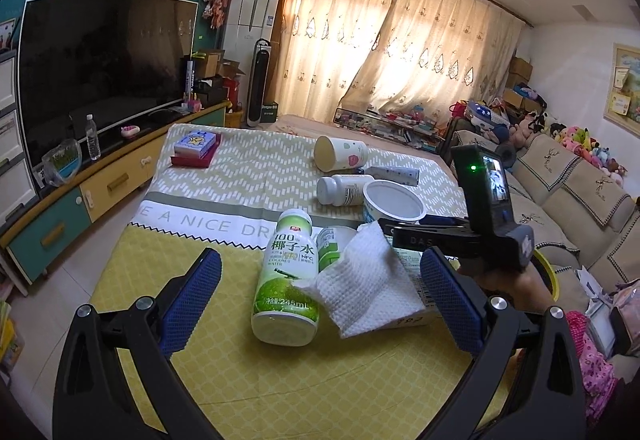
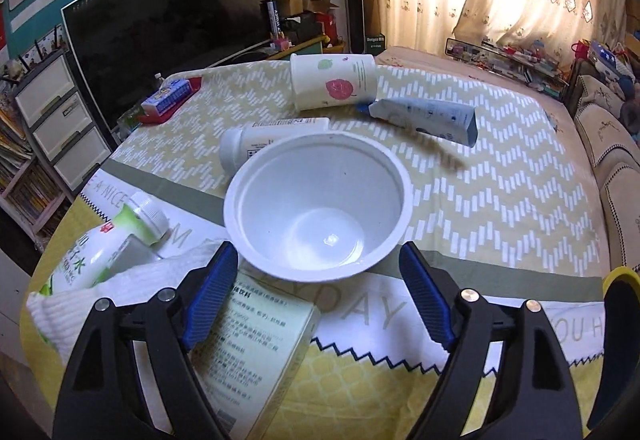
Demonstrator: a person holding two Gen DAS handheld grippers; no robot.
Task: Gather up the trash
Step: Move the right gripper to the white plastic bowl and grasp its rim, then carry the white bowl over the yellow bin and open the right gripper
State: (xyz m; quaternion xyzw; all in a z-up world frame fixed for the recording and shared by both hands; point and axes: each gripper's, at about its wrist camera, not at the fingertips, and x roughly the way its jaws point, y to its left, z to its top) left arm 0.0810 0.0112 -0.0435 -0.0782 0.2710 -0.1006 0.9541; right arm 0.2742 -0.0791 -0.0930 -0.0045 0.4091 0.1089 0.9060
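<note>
the table (image 1: 168, 176) under its yellow patterned cloth carried all the trash in one loose heap. biggest was the paper cup (image 2: 334, 82) on its side at the far end, then the white bowl (image 2: 318, 204) standing upright, the coconut water bottle (image 1: 286, 280) lying flat, the crumpled tissue (image 1: 370, 276) against it, the pill bottle (image 2: 272, 140) and the tube (image 2: 428, 116). the right gripper (image 2: 318, 296) stood with its jaws wide apart just short of the bowl's near rim, holding nothing; i judged it should pinch that rim squarely. the left gripper (image 1: 320, 296) was likewise spread, bracketing bottle and tissue, and would do best closing on one alone
</note>
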